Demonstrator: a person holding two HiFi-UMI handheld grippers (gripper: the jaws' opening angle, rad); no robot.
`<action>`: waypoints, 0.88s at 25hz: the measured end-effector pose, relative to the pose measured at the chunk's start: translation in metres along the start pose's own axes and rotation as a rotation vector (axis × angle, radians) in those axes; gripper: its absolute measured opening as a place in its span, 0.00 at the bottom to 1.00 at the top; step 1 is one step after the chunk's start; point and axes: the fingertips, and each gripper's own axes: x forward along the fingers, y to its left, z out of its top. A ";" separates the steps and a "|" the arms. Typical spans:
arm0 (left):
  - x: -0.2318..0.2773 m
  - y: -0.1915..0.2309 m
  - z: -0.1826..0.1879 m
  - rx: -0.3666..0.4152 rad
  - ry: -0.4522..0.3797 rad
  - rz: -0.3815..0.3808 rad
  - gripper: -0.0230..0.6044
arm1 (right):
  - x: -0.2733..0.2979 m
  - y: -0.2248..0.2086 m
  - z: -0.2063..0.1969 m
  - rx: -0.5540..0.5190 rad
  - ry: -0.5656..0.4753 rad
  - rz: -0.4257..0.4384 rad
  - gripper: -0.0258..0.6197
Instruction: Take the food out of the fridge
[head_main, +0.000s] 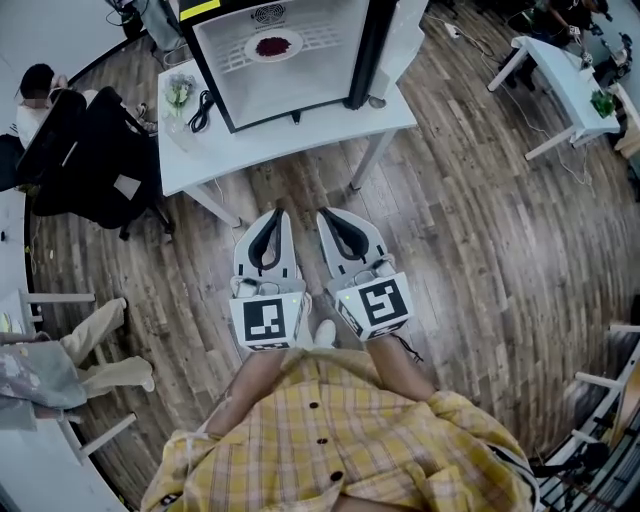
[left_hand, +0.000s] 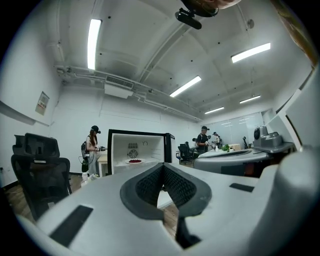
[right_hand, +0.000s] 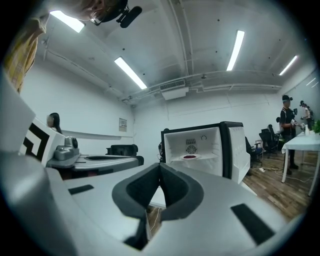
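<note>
Food (head_main: 272, 46), a single dark red heap, lies on one white plate (head_main: 293, 53) on the shelf inside one small fridge (head_main: 371, 50), whose door is open to the right. The fridge stands on one white bench (head_main: 300, 125). On that bench, left of the fridge, we count one black cable (head_main: 201, 108) and one clear container (head_main: 180, 92) with something green in it. One black office chair (head_main: 90, 160) stands on the wooden floor (head_main: 470, 240) left of the bench.

We hold two grippers side by side over the floor, both pointing at the fridge. Our left gripper (head_main: 277, 215) has its jaws pressed together at the tips with nothing between them. Our right gripper (head_main: 326, 215) is closed the same way and is also empty.

The food is well apart from both grippers, beyond the bench's near edge and straight ahead of them. In the left gripper view the food (left_hand: 134, 161) sits just above and left of the closed tips. In the right gripper view the food (right_hand: 189, 156) sits above and right of the tips.
</note>
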 end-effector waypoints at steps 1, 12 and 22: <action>0.008 0.005 -0.002 -0.004 0.008 0.000 0.05 | 0.008 -0.003 -0.001 0.002 0.004 -0.002 0.05; 0.093 0.062 0.008 0.016 0.006 -0.013 0.05 | 0.100 -0.036 0.016 0.008 0.006 -0.026 0.05; 0.155 0.103 0.024 0.036 0.001 -0.050 0.05 | 0.170 -0.058 0.041 0.013 -0.005 -0.076 0.05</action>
